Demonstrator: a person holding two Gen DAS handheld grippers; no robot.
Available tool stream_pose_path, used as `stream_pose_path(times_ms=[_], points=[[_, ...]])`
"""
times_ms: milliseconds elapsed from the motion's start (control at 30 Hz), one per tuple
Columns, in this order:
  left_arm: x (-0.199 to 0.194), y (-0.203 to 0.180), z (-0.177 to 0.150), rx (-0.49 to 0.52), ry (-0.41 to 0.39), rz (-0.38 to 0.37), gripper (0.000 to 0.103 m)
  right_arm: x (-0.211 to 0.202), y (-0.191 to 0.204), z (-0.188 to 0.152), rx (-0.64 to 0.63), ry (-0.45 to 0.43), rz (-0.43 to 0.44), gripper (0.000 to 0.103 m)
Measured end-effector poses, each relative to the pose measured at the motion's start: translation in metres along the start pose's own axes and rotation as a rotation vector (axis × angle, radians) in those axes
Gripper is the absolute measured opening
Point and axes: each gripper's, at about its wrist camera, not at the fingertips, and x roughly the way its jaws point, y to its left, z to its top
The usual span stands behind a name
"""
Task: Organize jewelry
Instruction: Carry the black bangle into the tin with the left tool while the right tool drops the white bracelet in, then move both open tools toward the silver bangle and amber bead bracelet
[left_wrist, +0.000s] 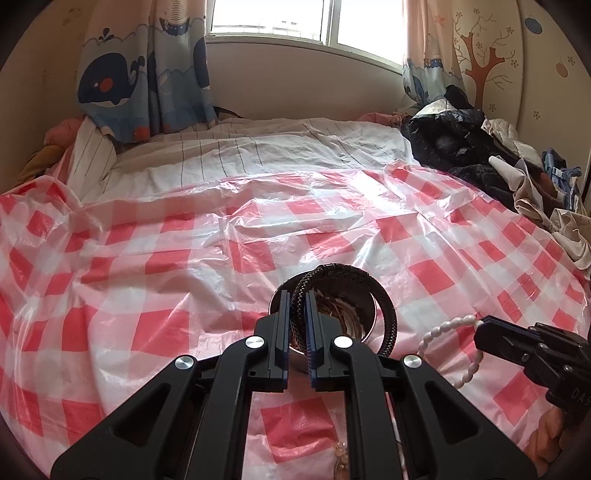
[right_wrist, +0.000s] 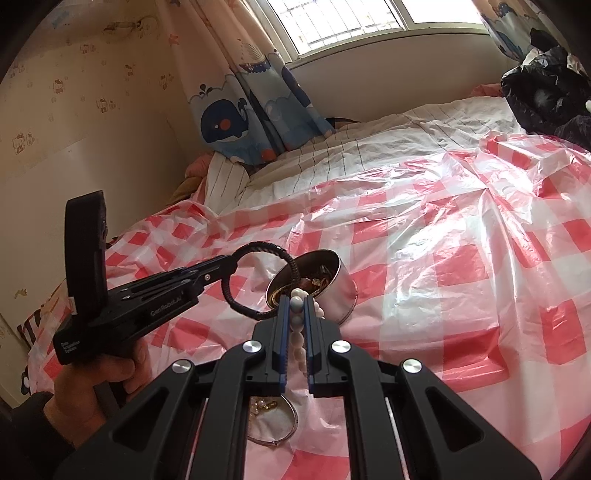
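Braided black bracelet (left_wrist: 384, 295) is hanging clamped in the left gripper (left_wrist: 297, 325) over the metal tin's (right_wrist: 340, 291) rim. Right gripper (right_wrist: 295, 325) is pinching the white bead bracelet (left_wrist: 443, 332) just beside it, with checked plastic sheet (left_wrist: 184, 240) lying wide around on the bed.

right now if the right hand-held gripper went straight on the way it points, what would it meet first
Most likely the metal bowl of jewelry: the right hand-held gripper, shut on the white bead bracelet, points at its rim just ahead. Depth is hard to judge in the fisheye view.
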Motion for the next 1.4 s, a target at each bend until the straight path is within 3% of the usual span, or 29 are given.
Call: stream_pose_path(times_ms=[100,233,300,467,500,533,567,633,667,833,933,1100,1267,1400], points=[[0.015,0.001,0.006,-0.013,0.009,-0.006,0.007,0.002,0.0,0.008,0.012,-0.002,0.021,0.008],[0.053,0.0,0.012,0.017,0.112,-0.006,0.009,0.01,0.009,0.025,-0.02,-0.01,0.032,0.008],[0.058,0.001,0.012,0.031,0.126,0.0,0.009,0.015,0.017,0.037,-0.037,-0.02,0.05,0.008],[0.035,0.02,0.001,-0.005,0.101,0.022,0.029,0.031,0.028,0.056,-0.014,-0.031,0.139,0.008],[0.03,0.024,-0.003,-0.013,0.104,0.025,0.029,0.037,0.026,0.058,-0.005,-0.031,0.135,0.008],[0.025,0.028,-0.009,-0.026,0.109,0.031,0.03,0.045,0.025,0.058,-0.011,-0.024,0.076,0.012],[0.021,0.03,-0.013,-0.032,0.113,0.032,0.031,0.06,0.02,0.056,-0.024,0.016,-0.015,0.026],[0.009,0.031,-0.025,-0.028,0.122,0.035,0.033,0.078,0.006,0.048,-0.017,0.087,-0.131,0.027],[0.003,0.03,-0.031,-0.021,0.125,0.035,0.036,0.078,0.0,0.042,-0.001,0.107,-0.147,0.027],[-0.019,0.022,-0.066,0.004,0.166,0.035,0.042,0.041,-0.002,0.011,-0.014,0.12,-0.149,0.028],[-0.028,0.015,-0.085,0.013,0.187,0.026,0.046,0.022,-0.001,-0.017,-0.007,0.149,-0.146,0.038],[-0.032,0.01,-0.108,0.003,0.217,0.023,0.049,0.016,-0.007,-0.063,0.056,0.249,-0.141,0.039],[-0.029,0.01,-0.117,-0.003,0.219,0.027,0.053,0.013,0.007,-0.065,0.012,0.224,-0.13,0.041],[-0.025,0.012,-0.115,-0.019,0.221,0.027,0.057,0.026,0.023,-0.041,-0.079,0.177,-0.151,0.05]])
